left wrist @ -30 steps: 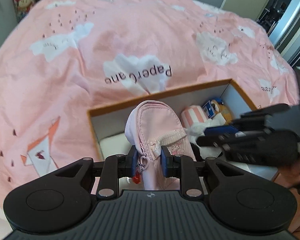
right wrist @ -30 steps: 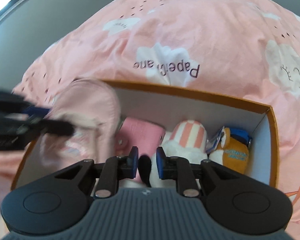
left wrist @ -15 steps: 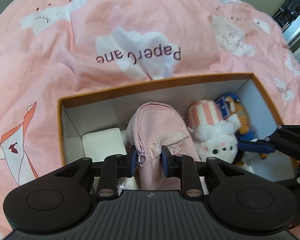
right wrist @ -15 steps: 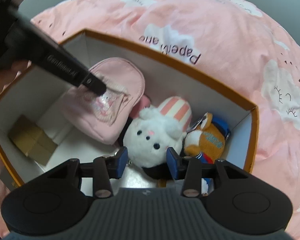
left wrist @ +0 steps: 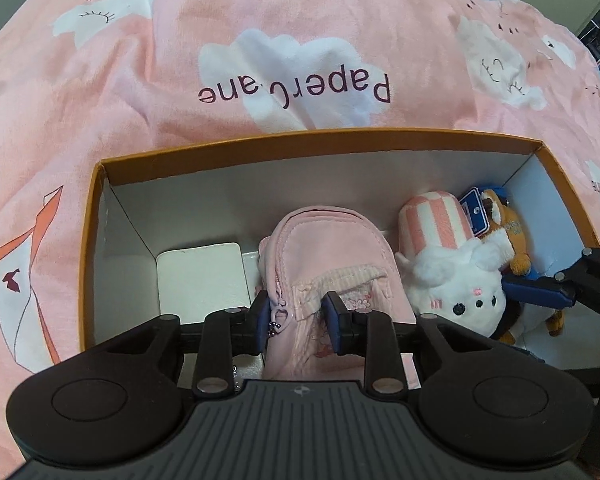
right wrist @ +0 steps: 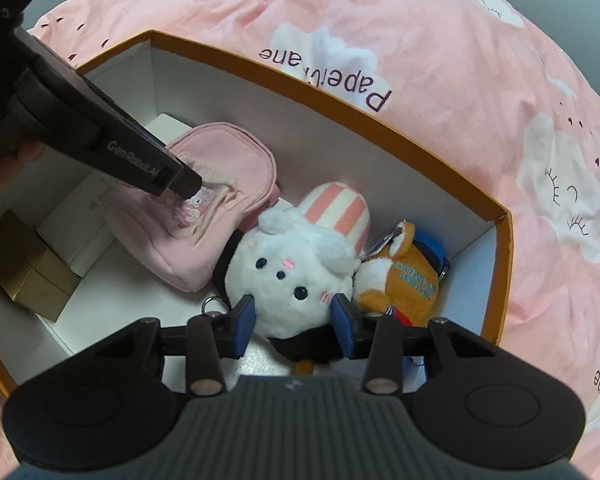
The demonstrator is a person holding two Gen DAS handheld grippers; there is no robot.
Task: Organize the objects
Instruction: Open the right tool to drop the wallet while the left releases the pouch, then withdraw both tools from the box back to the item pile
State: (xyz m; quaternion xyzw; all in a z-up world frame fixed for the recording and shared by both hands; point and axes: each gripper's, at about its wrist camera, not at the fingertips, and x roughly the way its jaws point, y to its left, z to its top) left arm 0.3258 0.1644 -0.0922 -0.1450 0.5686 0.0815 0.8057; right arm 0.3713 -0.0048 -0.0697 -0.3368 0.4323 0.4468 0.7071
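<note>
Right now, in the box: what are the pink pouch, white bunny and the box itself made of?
Pink pouch: soft woven fabric, matte; stitched seams, zipper pull. White bunny: plush, fuzzy pile, embroidered-looking face. Box: looks like rigid cardboard, orange outside, smooth white inside; sharp folded corners.

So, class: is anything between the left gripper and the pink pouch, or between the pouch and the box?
Nothing visible. The pouch is between the left gripper's opening jaws and already lies inside the box, beside the bunny.
</note>
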